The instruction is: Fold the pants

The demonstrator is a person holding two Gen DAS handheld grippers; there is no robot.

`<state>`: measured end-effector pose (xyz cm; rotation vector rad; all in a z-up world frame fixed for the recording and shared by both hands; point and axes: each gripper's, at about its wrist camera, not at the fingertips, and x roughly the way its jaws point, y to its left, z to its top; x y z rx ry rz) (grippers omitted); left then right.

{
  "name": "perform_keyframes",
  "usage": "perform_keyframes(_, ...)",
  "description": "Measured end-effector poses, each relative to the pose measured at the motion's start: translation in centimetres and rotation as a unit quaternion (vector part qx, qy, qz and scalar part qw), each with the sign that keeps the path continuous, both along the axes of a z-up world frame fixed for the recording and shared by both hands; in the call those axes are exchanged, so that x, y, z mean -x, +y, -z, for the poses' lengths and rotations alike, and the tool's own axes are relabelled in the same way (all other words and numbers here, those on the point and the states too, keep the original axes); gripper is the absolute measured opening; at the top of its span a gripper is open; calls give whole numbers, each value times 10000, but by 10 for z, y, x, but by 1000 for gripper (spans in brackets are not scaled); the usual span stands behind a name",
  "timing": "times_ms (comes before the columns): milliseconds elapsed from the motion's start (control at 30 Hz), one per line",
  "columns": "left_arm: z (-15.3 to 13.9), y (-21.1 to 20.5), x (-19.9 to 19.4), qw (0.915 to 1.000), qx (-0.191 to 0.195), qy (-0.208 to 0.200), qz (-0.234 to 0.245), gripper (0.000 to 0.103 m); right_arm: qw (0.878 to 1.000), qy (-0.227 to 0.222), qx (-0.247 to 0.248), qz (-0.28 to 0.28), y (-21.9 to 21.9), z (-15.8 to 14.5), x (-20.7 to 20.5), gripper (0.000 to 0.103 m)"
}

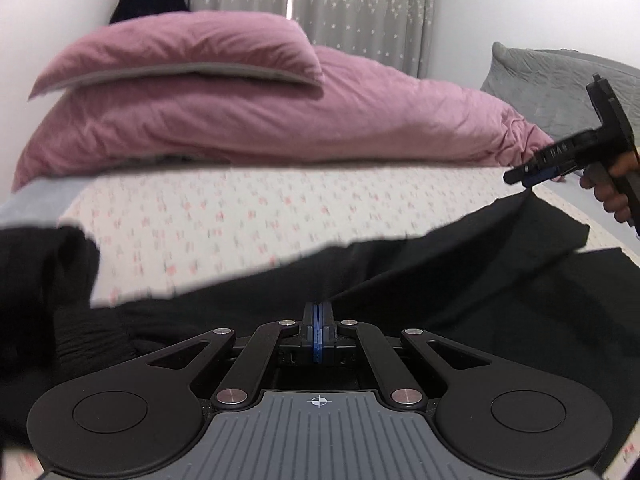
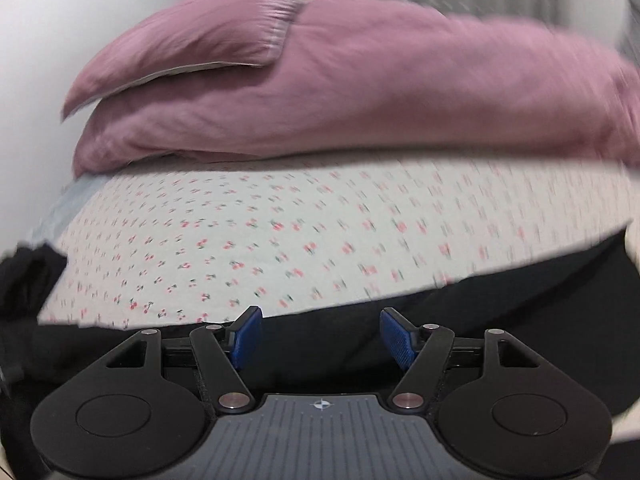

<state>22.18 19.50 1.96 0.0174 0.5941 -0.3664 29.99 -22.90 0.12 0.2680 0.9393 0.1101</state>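
The black pants [image 1: 480, 280] lie spread over the near part of the bed, and in the right wrist view the pants [image 2: 520, 292] run along under the fingers. My left gripper [image 1: 318, 312] is shut, its blue pads pressed together on the cloth's edge, with a taut crease running from the tips up to the right. At the right edge a hand [image 1: 612, 196] holds my right gripper [image 1: 516, 176] just above a raised peak of the fabric. In its own view the right gripper [image 2: 320, 332] is open, with nothing between the blue pads [image 2: 246, 336].
A floral sheet [image 1: 240, 220] covers the mattress beyond the pants. A folded pink duvet [image 1: 240, 120] is piled at the back, with a grey pillow [image 1: 560, 80] at the right. More bunched black cloth [image 1: 40, 280] lies at the left. Curtains [image 1: 340, 8] hang behind.
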Motion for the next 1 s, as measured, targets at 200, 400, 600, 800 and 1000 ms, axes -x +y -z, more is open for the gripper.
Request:
perform_keyframes(200, 25, -1, 12, 9996, 67, 233, -114, 0, 9923, 337, -297, 1155, -28, 41, 8, 66)
perform_keyframes(400, 29, 2, 8, 9990, 218, 315, -217, 0, 9806, 477, -846, 1704, -67, 67, 20, 66)
perform_keyframes(600, 35, 12, 3, 9968, 531, 509, -322, 0, 9726, 130, -1115, 2038, -74, 85, 17, 64)
perform_keyframes(800, 37, 12, -1, 9960, 556, 573, -390, 0, 9564, -220, -1131, 2683, -86, 96, 9, 24)
perform_keyframes(1000, 34, 10, 6, 9969, 477, 483, -388, 0, 9545, -696, -1220, 2631, -94, 66, 44, 1)
